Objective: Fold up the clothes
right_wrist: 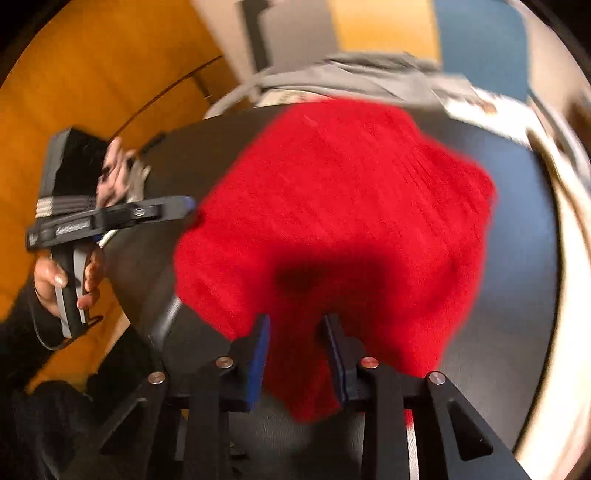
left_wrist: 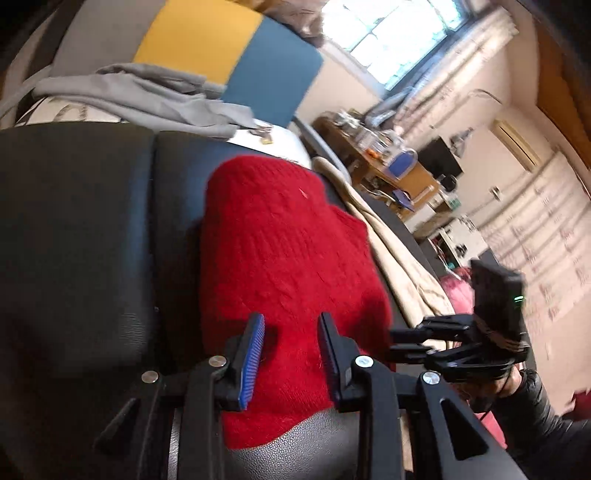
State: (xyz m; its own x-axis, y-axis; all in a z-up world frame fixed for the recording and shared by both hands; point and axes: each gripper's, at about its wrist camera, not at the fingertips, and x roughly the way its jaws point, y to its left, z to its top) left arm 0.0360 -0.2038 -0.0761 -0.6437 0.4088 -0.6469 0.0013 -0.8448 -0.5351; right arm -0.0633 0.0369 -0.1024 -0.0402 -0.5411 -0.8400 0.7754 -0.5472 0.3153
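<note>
Sweater: I see one red knit sweater [left_wrist: 280, 266], folded into a compact bundle on the black padded surface [left_wrist: 74, 229]; in my right wrist view it fills the middle, blurred.
Left gripper [left_wrist: 290, 363]: my jaws stand apart at a moderate gap over the near edge of the sweater, with nothing pinched between them.
Right gripper [right_wrist: 297, 363]: jaws likewise parted above the sweater's near edge, nothing gripped; I also see it from the side at the right edge of the left view, over the beige cloth [left_wrist: 391, 243].
Hand [right_wrist: 66, 284]: one hand in a dark sleeve grips the left gripper's handle, left of the sweater.
Other clothes: one grey garment [left_wrist: 147, 99] lies crumpled beyond the black surface, well apart from the sweater.
Surroundings: one yellow panel [left_wrist: 195, 37] and one blue panel [left_wrist: 273, 70] behind the grey garment; a cluttered wooden desk [left_wrist: 399, 173] under a bright window [left_wrist: 391, 33].
In the way: nothing lies on top of the sweater.
</note>
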